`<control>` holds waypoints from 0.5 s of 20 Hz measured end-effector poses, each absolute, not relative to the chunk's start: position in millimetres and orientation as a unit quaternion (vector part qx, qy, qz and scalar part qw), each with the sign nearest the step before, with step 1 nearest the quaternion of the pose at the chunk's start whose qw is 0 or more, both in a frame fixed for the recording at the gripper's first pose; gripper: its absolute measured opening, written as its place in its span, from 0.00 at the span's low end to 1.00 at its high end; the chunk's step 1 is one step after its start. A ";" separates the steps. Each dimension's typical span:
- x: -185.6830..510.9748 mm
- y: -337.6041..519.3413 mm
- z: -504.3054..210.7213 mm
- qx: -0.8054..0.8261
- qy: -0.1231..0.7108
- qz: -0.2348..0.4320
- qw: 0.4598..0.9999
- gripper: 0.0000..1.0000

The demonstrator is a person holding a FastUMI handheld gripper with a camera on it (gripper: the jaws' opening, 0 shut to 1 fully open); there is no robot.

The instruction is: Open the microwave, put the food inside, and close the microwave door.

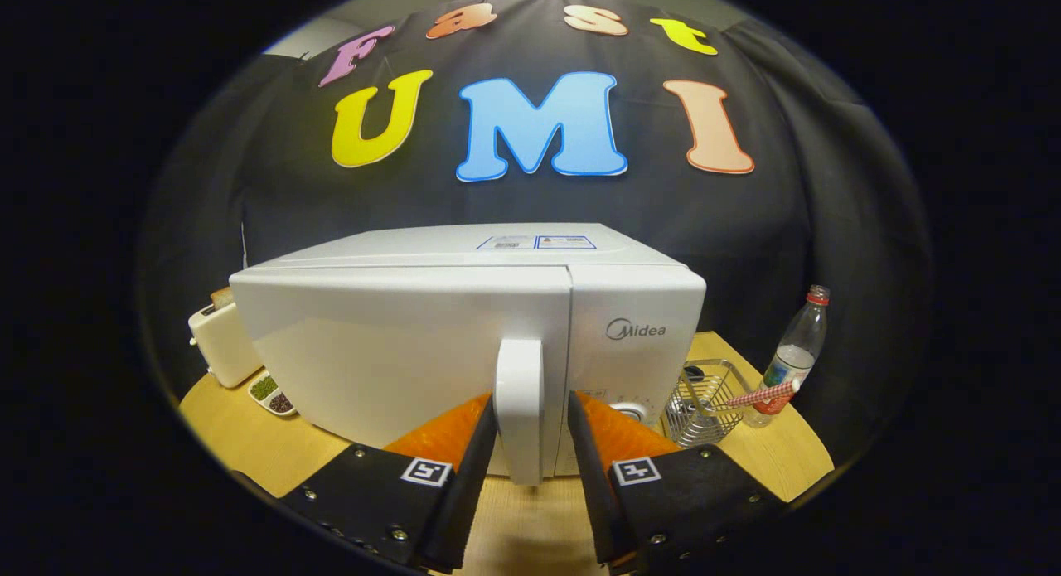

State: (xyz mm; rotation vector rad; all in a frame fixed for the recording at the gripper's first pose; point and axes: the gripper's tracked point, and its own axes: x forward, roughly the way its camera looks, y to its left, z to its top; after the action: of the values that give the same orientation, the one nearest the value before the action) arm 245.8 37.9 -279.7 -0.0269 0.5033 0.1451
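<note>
A white microwave [398,344] stands on the wooden table [249,443] with its door shut. The vertical door handle [520,394] sits between my two fingers. My gripper [532,406] is open around it. The left finger [477,452] lies close against the handle's left side. A narrow gap shows between the right finger [584,452] and the handle's right side. A small white dish [272,394] with green and dark food in two compartments lies left of the microwave.
A cream toaster [220,344] with a slice of bread in it stands at the far left. To the right of the microwave are a wire basket [704,402] and a clear plastic bottle [796,352] with a red cap.
</note>
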 end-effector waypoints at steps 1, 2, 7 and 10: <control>243.7 42.6 -277.6 -0.019 0.249 0.070 0.966 0.44; 241.9 42.3 -273.5 -0.029 0.245 0.070 0.966 0.32; 238.5 42.2 -275.0 -0.012 0.269 0.071 0.960 0.16; 222.2 45.2 -273.0 -0.040 0.273 0.083 0.958 0.16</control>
State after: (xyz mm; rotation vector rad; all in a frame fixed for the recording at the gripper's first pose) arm 222.2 45.2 -273.0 -0.0804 0.5543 0.1677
